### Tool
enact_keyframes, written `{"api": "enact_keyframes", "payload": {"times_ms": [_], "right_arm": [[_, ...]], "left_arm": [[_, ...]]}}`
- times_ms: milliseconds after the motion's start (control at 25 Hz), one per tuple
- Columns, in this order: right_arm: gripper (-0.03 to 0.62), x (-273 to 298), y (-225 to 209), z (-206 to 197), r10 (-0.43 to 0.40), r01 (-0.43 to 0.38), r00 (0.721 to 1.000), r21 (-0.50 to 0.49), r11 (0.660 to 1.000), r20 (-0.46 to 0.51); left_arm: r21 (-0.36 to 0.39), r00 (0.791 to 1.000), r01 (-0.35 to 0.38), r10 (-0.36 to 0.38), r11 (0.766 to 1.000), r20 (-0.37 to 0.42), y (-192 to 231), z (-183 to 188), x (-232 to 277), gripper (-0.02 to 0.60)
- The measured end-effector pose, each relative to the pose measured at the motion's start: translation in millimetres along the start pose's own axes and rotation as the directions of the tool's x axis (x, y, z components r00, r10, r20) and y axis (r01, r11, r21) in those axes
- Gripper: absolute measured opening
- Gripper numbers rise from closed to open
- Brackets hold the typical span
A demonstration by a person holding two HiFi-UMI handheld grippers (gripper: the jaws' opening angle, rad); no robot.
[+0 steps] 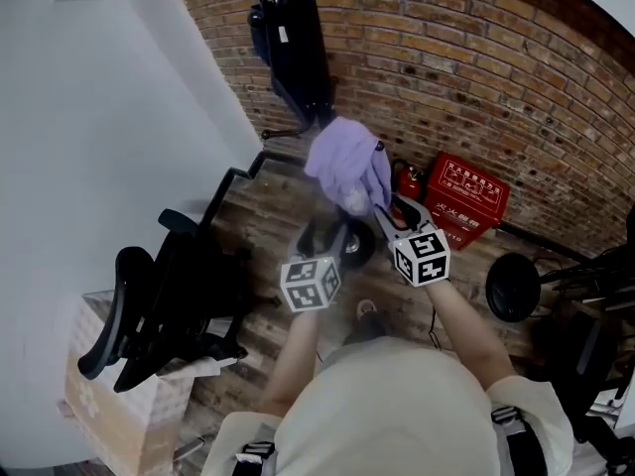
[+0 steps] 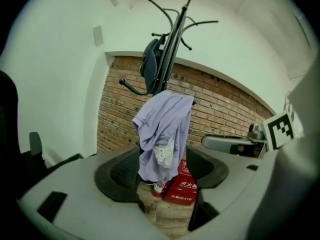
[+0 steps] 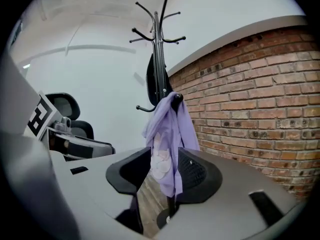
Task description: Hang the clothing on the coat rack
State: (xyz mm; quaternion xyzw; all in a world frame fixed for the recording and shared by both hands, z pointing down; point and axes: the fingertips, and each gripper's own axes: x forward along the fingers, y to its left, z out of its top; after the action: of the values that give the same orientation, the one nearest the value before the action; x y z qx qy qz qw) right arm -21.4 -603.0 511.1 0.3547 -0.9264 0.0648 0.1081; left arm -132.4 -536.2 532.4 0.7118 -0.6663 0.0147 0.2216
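Brick wall [image 1: 476,77] met a plain white wall [image 1: 99,117] in a corner, with a wooden plank floor [image 1: 268,216] below. A black coat rack [image 2: 172,49] stood in that corner, a dark garment [image 2: 150,64] hanging high on its pole. The lavender shirt [image 1: 347,167] hung from one of the rack's lower hooks, bunched at the top and draping down loosely, a pale cartoon print showing on its front. Both grippers were held out toward it from the near side. The left gripper [image 2: 159,170] had its jaws wide apart; the shirt showed in the gap between them but hung beyond the black pads, neither of which pressed on it. The right gripper [image 3: 160,176] likewise had its jaws spread, with the shirt's lower edge seen in the gap and no pad closed on the cloth. From the head view, the two marker cubes sat side by side just below the shirt, the right gripper's tip closer to the fabric. On the floor by the brick wall, behind and right of the rack, stood a red fire-extinguisher box [image 1: 464,196] with a red extinguisher [image 1: 405,178] just beside it. A black office chair [image 1: 169,305] stood to the left, near a cardboard box [image 1: 109,415].
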Motion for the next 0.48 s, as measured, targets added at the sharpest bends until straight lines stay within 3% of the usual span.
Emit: {"api": "enact_keyframes", "payload": {"times_ms": [120,200,480], "right_arm": [[0.128,-29.2,19.9,4.5,0.003,-0.003,1.0,-0.008,1.0,0.026],[0.102,-50.6,32.7,6.7,0.004,-0.004,0.999,-0.008,1.0,0.043],[0.027,-129.4,77.8,6.6,0.024,-0.023,0.996,-0.013,1.0,0.086]], "left_arm": [[-0.016,0.999,-0.018,0.019,1.0,0.037,-4.8,-0.2,-31.9,0.125],[-0.024,0.998,-0.02,0.021,1.0,0.06,-11.1,-1.5,-53.4,0.074],[-0.005,0.995,-0.016,0.017,1.0,0.094,-42.2,-17.6,-123.7,0.026]]}}
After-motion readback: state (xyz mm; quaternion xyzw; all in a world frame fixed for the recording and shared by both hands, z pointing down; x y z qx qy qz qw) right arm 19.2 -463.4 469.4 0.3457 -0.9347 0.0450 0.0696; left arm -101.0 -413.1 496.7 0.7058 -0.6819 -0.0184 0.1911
